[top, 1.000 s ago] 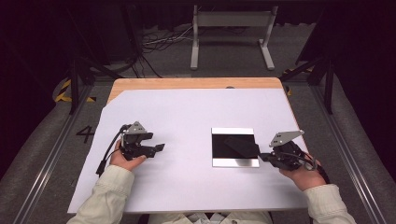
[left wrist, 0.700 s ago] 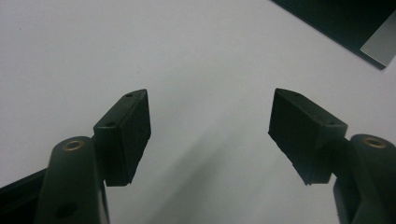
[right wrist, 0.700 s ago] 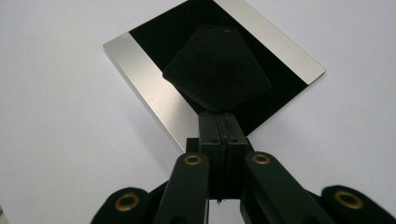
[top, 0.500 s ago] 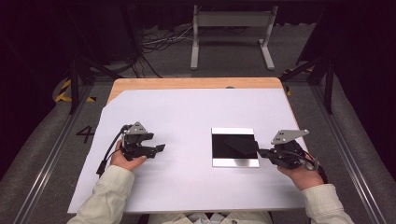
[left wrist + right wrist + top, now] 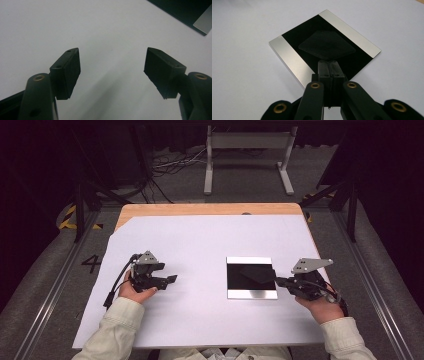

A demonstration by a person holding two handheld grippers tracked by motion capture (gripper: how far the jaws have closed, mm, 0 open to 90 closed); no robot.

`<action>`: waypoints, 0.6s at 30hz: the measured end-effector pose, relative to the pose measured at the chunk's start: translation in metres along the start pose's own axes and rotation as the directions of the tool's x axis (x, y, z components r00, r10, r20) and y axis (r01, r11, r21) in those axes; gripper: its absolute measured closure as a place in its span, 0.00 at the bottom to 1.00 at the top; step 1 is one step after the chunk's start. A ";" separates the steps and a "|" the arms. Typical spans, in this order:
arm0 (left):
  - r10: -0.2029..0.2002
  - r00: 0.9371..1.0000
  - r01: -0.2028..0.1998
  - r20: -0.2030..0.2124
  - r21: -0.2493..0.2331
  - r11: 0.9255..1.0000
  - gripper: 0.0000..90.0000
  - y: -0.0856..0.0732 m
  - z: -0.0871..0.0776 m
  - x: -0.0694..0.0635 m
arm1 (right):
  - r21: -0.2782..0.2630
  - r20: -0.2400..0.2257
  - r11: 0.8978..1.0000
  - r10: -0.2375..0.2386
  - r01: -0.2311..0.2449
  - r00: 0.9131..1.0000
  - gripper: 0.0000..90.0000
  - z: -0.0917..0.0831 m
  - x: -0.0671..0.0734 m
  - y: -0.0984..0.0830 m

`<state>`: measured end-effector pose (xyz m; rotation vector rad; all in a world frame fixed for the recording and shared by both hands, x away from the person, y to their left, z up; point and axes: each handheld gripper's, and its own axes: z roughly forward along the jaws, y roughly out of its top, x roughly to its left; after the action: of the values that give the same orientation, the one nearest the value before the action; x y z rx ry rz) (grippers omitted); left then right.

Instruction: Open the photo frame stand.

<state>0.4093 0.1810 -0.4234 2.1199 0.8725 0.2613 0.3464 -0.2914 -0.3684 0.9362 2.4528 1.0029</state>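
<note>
We see a black square plate (image 5: pixel 251 277) with silver strips lying flat on the tabletop (image 5: pixel 200 240), strips running side to side. Right gripper (image 5: pixel 280 281), jaws closed empty, points at it; left gripper (image 5: pixel 172 279) gapes wide.

A light wooden table (image 5: pixel 210 209) carries a large white paper sheet (image 5: pixel 200 245) that covers nearly all of its top, leaving a bare wood strip along the far edge and the far-left corner. A square black glossy plate with silver strips along two edges (image 5: pixel 251 292) lies flat on the sheet, right of centre.
</note>
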 end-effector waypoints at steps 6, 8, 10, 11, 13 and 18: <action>0.000 1.000 0.000 0.001 -0.001 1.000 0.33 0.000 0.000 0.000 | 0.023 -0.006 1.000 -0.008 0.008 1.000 0.99 -0.001 -0.001 0.000; 0.000 1.000 0.000 0.002 0.001 1.000 0.33 0.000 0.000 0.000 | 0.035 -0.013 0.999 -0.010 0.010 1.000 0.99 -0.001 -0.002 -0.001; 0.000 1.000 0.000 0.002 0.002 1.000 0.33 0.000 0.000 0.000 | 0.042 -0.011 0.999 -0.012 0.012 1.000 0.99 -0.001 -0.002 -0.001; 0.002 1.000 -0.002 0.002 0.002 1.000 0.33 0.000 0.000 0.000 | 0.053 -0.011 0.999 -0.010 0.010 1.000 0.99 -0.001 -0.003 -0.002; 0.002 1.000 -0.002 0.002 0.002 1.000 0.33 0.000 0.000 0.000 | 0.054 -0.011 0.999 -0.007 0.008 1.000 0.99 -0.001 -0.004 -0.002; -0.002 1.000 0.002 0.004 0.002 1.000 0.33 0.000 0.001 0.000 | 0.059 -0.013 0.998 0.006 -0.006 1.000 0.99 -0.003 -0.006 -0.002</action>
<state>0.4095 0.1806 -0.4239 2.1209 0.8728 0.2552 0.3482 -0.2978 -0.3676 0.9589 2.5039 0.9467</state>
